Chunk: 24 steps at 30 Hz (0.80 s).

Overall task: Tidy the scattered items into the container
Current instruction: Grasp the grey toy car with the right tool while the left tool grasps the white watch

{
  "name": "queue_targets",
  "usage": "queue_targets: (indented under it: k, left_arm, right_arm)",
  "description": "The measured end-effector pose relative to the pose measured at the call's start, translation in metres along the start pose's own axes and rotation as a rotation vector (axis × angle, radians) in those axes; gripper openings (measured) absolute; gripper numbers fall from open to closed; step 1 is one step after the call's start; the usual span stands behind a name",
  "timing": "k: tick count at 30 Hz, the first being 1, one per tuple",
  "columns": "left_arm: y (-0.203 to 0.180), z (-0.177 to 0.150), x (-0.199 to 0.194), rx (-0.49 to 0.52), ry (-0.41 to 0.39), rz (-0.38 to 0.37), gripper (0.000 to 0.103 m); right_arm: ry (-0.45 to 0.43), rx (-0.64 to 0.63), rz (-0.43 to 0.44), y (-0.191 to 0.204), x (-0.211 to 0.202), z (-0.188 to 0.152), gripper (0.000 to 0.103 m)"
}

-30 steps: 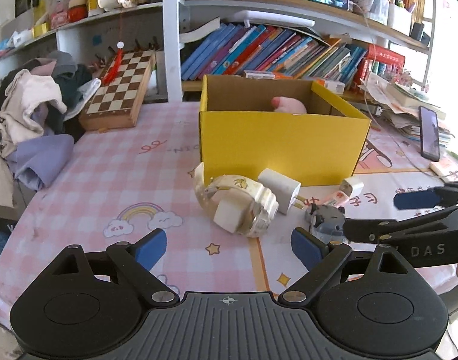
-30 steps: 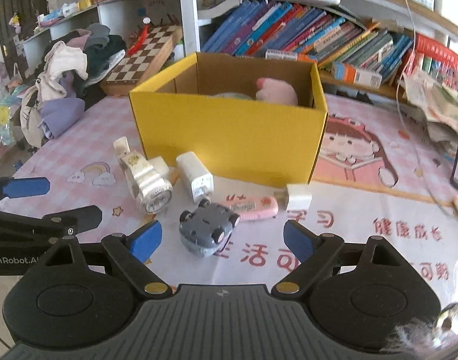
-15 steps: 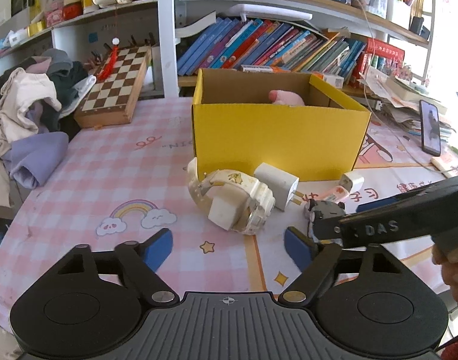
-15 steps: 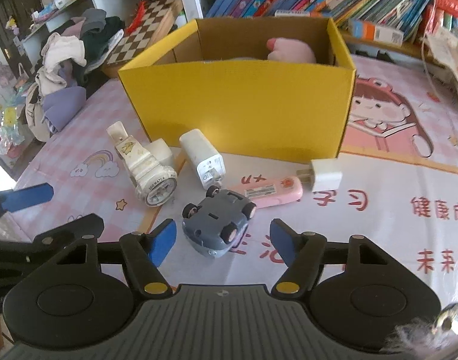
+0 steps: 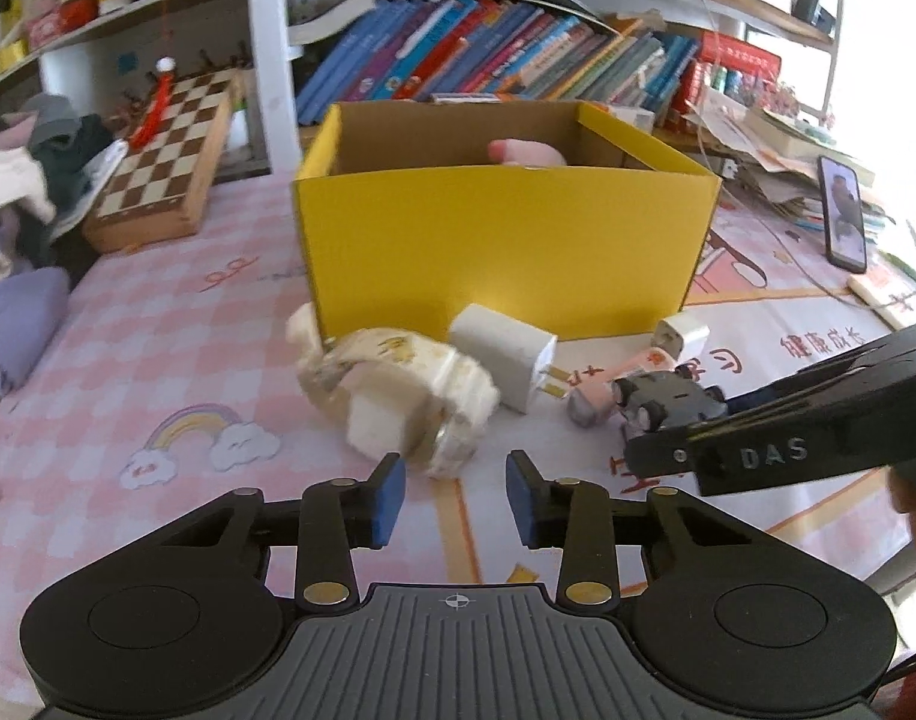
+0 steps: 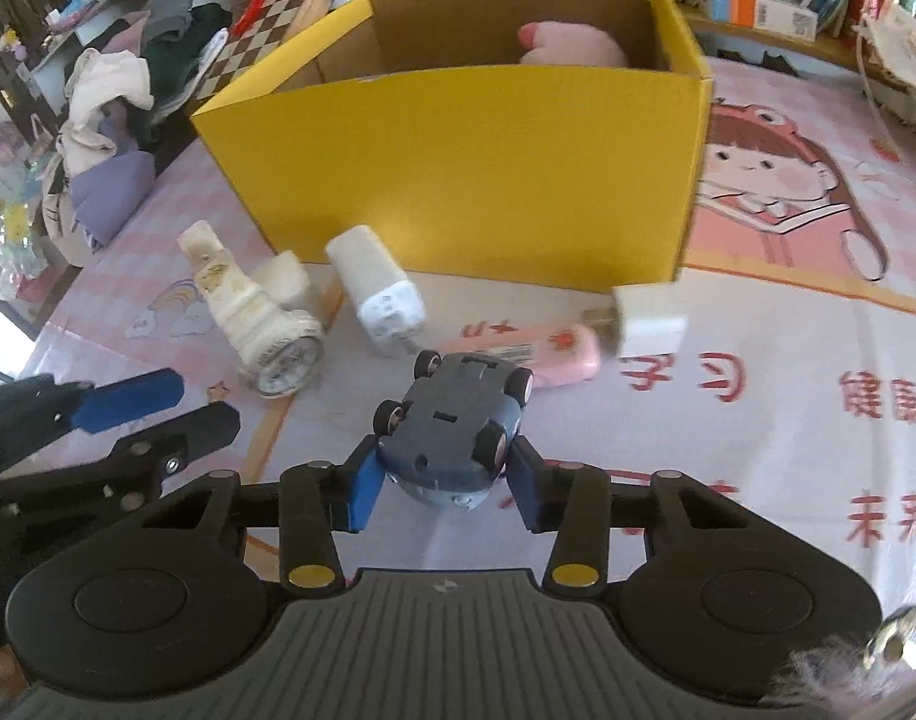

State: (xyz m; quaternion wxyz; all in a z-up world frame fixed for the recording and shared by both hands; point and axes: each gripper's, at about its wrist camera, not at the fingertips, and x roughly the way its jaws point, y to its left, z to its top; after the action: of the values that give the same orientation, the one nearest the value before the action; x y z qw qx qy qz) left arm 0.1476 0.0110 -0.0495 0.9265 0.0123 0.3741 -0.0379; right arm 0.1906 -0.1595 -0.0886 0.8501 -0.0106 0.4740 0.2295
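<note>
The desk (image 5: pixel 176 312) wears a pink checked cartoon cloth, and its far edge is lost behind clutter: a heap of clothes (image 6: pixel 107 120) at the left and a chessboard (image 5: pixel 164 162) leaning at the back. Near the middle stands the yellow cardboard box (image 5: pixel 505 258), open at the top. Its near wall hides most of the inside; only the top of a pink plush toy (image 6: pixel 568 45) shows over the rim.

Along the box's front lie the scattered items. A cream wristwatch (image 6: pixel 260 315) lies on its side, its dial turned toward the right wrist camera. Beside it is a white charger plug (image 6: pixel 377 291), blurred in that view. A pink stick-shaped item (image 6: pixel 538 354) lies behind the toy car, its label too smeared to read, with a small white cube adapter (image 6: pixel 646 315) at its end.

The right tool (image 6: pixel 446 489) is clamped on a grey toy car (image 6: pixel 452 429), which is flipped with its wheels and underside up; whether it clears the desk cannot be told. The left tool (image 5: pixel 455 495) holds nothing, its blue pads set a moderate gap apart just short of the watch.
</note>
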Motion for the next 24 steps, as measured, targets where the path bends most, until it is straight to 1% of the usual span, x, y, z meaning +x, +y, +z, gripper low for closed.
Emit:
queue_targets:
  k: [3, 6, 9, 11, 13, 15, 17, 20, 24]
  left_arm:
    - [-0.007, 0.004, 0.010, 0.025, 0.005, -0.002, 0.027]
    - [-0.011, 0.006, 0.019, 0.044, 0.012, 0.015, 0.027]
    - [-0.013, 0.007, 0.028, 0.052, 0.022, 0.031, 0.027]
    - [-0.015, 0.008, 0.033, 0.062, 0.029, 0.045, 0.024]
    - [-0.016, 0.007, 0.037, 0.072, 0.032, 0.059, 0.019]
    - [-0.016, 0.007, 0.037, 0.082, 0.026, 0.067, 0.017]
    - [-0.016, 0.009, 0.032, 0.080, 0.017, 0.056, 0.015]
    - [-0.015, 0.012, 0.023, 0.064, 0.004, 0.033, 0.015]
    - [-0.020, 0.013, 0.005, 0.080, -0.044, 0.024, 0.015]
  right_arm:
    - [0.000, 0.000, -0.022, -0.009, -0.004, -0.002, 0.042]
    - [0.000, 0.004, -0.042, -0.018, -0.007, -0.006, 0.042]
    - [0.003, 0.008, -0.036, -0.025, -0.008, -0.009, 0.042]
    - [0.003, -0.001, -0.032, -0.026, -0.009, -0.011, 0.042]
    - [0.001, -0.014, -0.028, -0.026, -0.009, -0.012, 0.042]
    - [-0.001, -0.026, -0.027, -0.025, -0.009, -0.014, 0.042]
    - [-0.003, -0.031, -0.030, -0.025, -0.009, -0.014, 0.042]
    - [-0.016, -0.016, -0.033, -0.028, -0.013, -0.013, 0.041]
    - [-0.036, -0.003, -0.033, -0.028, -0.018, -0.012, 0.041]
